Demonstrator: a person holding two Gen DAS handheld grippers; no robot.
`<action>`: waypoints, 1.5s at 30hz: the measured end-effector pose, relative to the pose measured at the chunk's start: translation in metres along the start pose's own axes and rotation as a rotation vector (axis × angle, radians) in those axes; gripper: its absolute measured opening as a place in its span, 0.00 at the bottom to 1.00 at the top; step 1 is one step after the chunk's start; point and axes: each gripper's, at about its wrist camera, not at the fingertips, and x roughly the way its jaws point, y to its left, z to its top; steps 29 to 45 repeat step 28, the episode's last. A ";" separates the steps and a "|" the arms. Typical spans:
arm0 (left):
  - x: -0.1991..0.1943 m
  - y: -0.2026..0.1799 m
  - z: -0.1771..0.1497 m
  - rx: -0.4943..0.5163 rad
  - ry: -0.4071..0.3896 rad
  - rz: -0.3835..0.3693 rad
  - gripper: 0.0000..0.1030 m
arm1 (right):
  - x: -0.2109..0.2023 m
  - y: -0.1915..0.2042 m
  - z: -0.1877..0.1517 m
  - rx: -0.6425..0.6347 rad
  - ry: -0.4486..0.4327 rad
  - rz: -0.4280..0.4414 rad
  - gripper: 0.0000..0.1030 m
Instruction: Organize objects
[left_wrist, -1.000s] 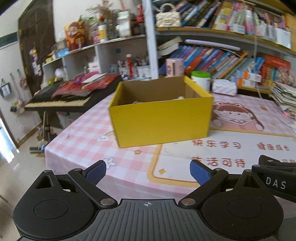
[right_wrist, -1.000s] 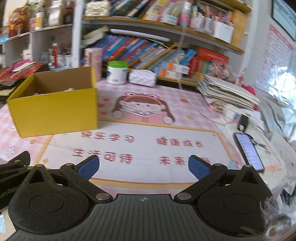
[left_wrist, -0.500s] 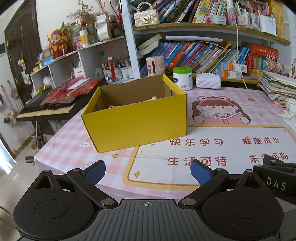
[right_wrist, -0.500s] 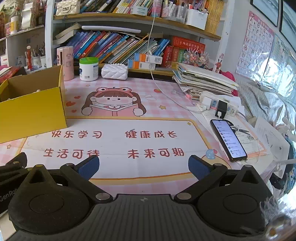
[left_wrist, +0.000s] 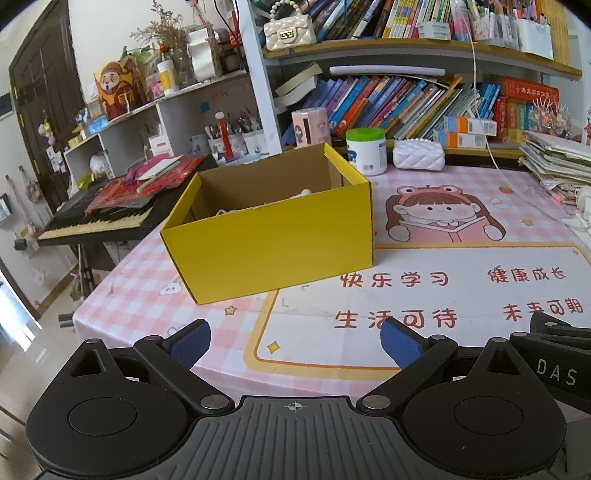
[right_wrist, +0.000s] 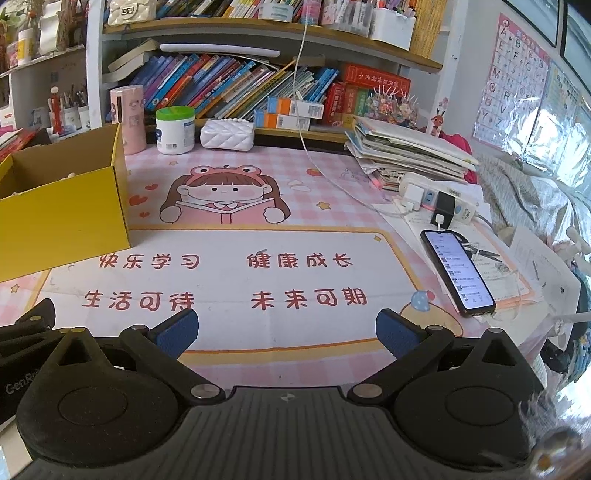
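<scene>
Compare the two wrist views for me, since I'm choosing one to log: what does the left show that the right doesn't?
Only the left wrist view shows the keyboard beside the table.

Only the right wrist view shows the phone, power strip and alphabet poster.

Both show the yellow box, white jar, white quilted pouch, and an open, empty tool: left tool, right tool.

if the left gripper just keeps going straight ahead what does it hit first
Probably the yellow box: it stands on the table right ahead of the open left gripper, slightly left of centre, with only bare mat between. Depth is hard to judge.
</scene>
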 end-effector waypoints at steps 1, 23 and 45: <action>0.000 0.000 0.000 0.000 0.002 0.002 0.97 | 0.000 0.000 0.000 -0.001 0.000 0.001 1.00; 0.008 0.007 -0.003 -0.024 0.043 -0.006 0.97 | 0.002 0.010 -0.001 -0.016 0.016 0.009 1.00; 0.008 0.008 -0.002 -0.026 0.040 -0.024 0.97 | 0.004 0.008 -0.001 -0.010 0.019 0.000 1.00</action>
